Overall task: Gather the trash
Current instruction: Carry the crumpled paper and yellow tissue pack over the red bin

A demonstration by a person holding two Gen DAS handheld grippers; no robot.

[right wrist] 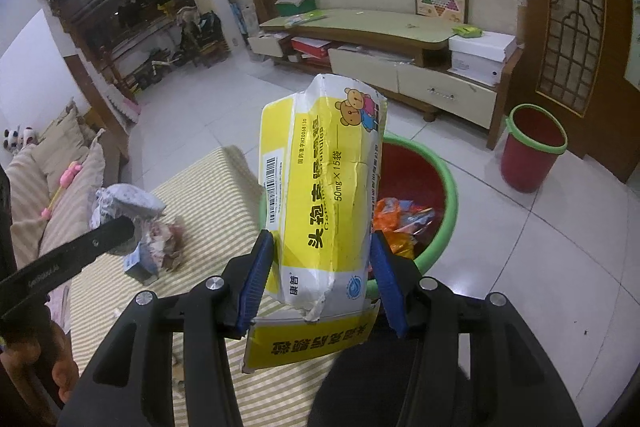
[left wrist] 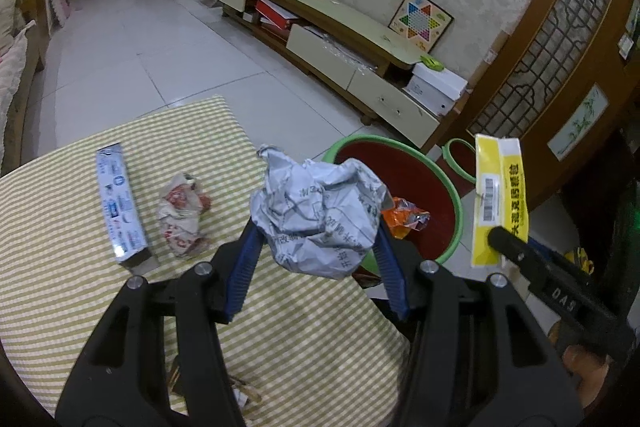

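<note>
My left gripper [left wrist: 318,223] is shut on a crumpled grey newspaper ball [left wrist: 320,215], held above the table's right edge next to a red basin with a green rim [left wrist: 454,195]. My right gripper [right wrist: 322,247] is shut on a crushed yellow-and-white medicine box [right wrist: 324,195], held over the near rim of the same basin [right wrist: 448,187]. That box [left wrist: 498,199] also shows at the right of the left wrist view. Orange wrappers [left wrist: 404,219] lie inside the basin. On the striped tablecloth [left wrist: 60,247] lie a blue-and-silver carton [left wrist: 119,203] and a crumpled red-and-white wrapper [left wrist: 182,215].
A small red bin with a green rim [right wrist: 532,147] stands on the tiled floor near a wooden door. A low TV cabinet [left wrist: 340,35] with open drawers runs along the far wall. A sofa [right wrist: 52,163] sits left of the table. A person's hand [right wrist: 60,375] shows at the lower left.
</note>
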